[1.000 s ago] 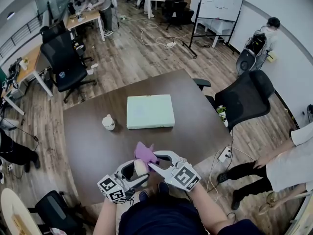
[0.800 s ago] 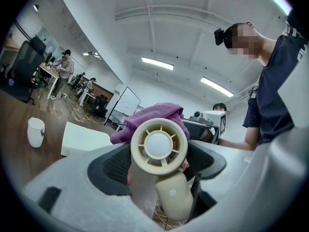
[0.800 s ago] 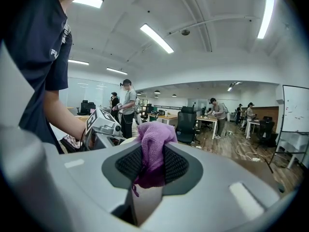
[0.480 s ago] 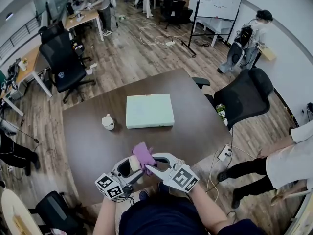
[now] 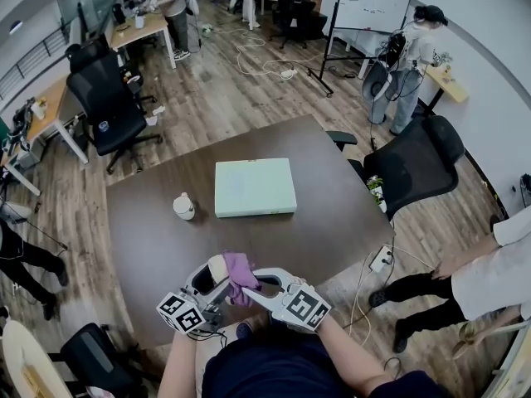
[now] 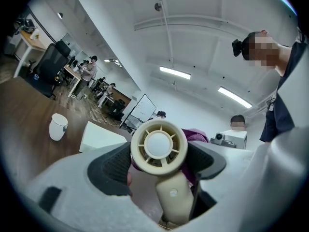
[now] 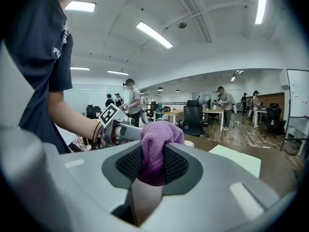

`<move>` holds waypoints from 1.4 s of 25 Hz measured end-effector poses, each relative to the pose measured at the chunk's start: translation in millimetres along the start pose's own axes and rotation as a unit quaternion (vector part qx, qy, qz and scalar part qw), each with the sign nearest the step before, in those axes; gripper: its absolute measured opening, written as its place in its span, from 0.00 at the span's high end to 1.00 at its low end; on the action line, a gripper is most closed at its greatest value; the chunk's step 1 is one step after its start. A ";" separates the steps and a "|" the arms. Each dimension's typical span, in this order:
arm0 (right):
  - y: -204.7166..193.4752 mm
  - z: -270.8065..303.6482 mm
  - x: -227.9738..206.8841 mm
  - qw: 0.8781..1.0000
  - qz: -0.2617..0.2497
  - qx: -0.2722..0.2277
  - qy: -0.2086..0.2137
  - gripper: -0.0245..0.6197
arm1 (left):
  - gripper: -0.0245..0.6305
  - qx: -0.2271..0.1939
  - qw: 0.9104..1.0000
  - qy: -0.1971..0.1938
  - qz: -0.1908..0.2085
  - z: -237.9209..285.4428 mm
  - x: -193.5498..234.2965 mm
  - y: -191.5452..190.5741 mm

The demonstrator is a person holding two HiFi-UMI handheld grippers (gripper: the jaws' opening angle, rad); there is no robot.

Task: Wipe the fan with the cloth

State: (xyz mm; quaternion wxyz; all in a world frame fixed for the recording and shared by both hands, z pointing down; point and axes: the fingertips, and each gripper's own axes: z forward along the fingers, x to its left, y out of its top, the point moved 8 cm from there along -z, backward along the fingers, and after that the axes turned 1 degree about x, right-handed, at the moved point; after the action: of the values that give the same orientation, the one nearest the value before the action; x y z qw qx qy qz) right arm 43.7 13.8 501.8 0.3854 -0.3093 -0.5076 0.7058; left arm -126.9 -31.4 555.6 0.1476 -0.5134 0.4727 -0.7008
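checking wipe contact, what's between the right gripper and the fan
The purple cloth, pinched in the right gripper, sits right at the head of the fan held by the left gripper; the head view shows it.

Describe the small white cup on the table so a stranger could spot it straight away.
Find the big dark brown table mid-office, with a flat pale green box at its centre. Just left of that box in the head view, not touching it, stands the small white cup, the only round upright thing on the tabletop.
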 end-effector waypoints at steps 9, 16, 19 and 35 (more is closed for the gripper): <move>-23.5 11.4 14.2 0.999 0.013 0.023 0.036 0.80 | 0.41 -0.018 0.999 0.026 -0.020 -3.2 14.9 -1.4; -34.8 23.8 28.3 0.997 0.015 0.042 0.066 0.80 | 0.41 -0.022 0.999 0.035 -0.026 -4.7 19.4 -3.0; -41.6 25.2 30.3 0.996 0.019 0.049 0.073 0.80 | 0.41 -0.021 0.999 0.037 -0.023 -5.9 18.4 -4.3; -95.8 33.2 36.6 0.985 0.030 0.156 0.070 0.80 | 0.41 0.047 0.995 0.063 0.069 -26.9 7.2 -19.3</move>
State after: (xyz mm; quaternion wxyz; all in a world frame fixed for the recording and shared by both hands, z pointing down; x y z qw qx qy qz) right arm 19.6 47.3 601.3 0.4422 -0.3093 -0.3535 0.7641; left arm -147.7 -12.8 574.9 0.1888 -0.4269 0.4822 -0.7414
